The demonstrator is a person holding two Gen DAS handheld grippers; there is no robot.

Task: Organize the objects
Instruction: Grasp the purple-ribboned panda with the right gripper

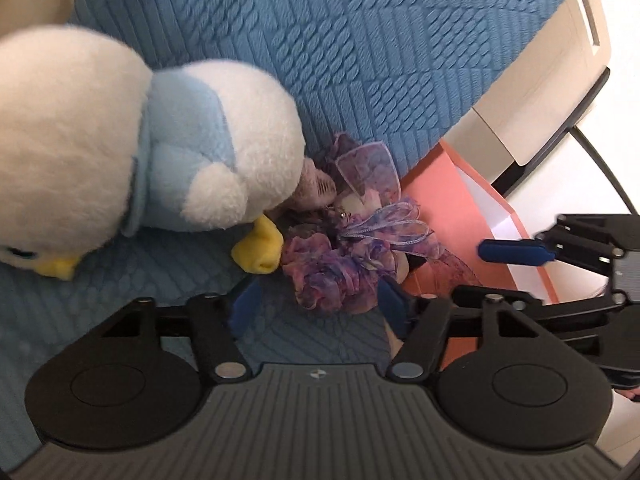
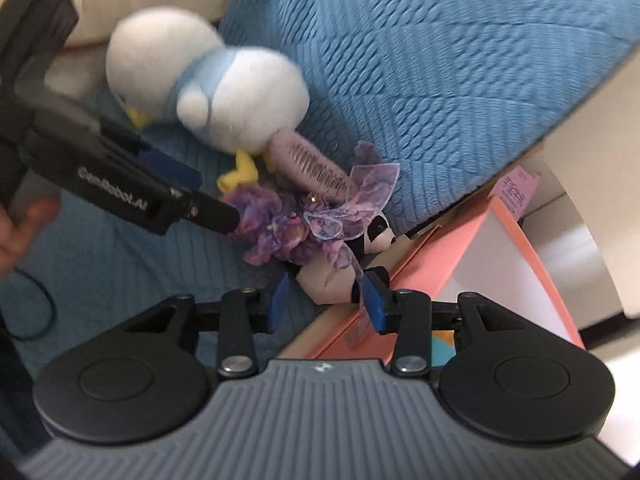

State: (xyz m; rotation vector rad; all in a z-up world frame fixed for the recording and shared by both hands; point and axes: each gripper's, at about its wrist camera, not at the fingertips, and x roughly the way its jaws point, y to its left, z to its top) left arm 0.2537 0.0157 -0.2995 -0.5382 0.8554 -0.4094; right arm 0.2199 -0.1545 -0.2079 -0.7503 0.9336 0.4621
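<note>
Blue quilted cushions
A seat cushion meets an upright back cushion; black cable lies nearby.

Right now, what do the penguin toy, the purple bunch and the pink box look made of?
Penguin toy: plush fleece, matte, its outline fuzzy. Purple bunch: thin sheer fabric, likely organza ribbon, with see-through loops and stitched edges. Pink box: looks like smooth cardboard, its edges flat and crisp.
</note>
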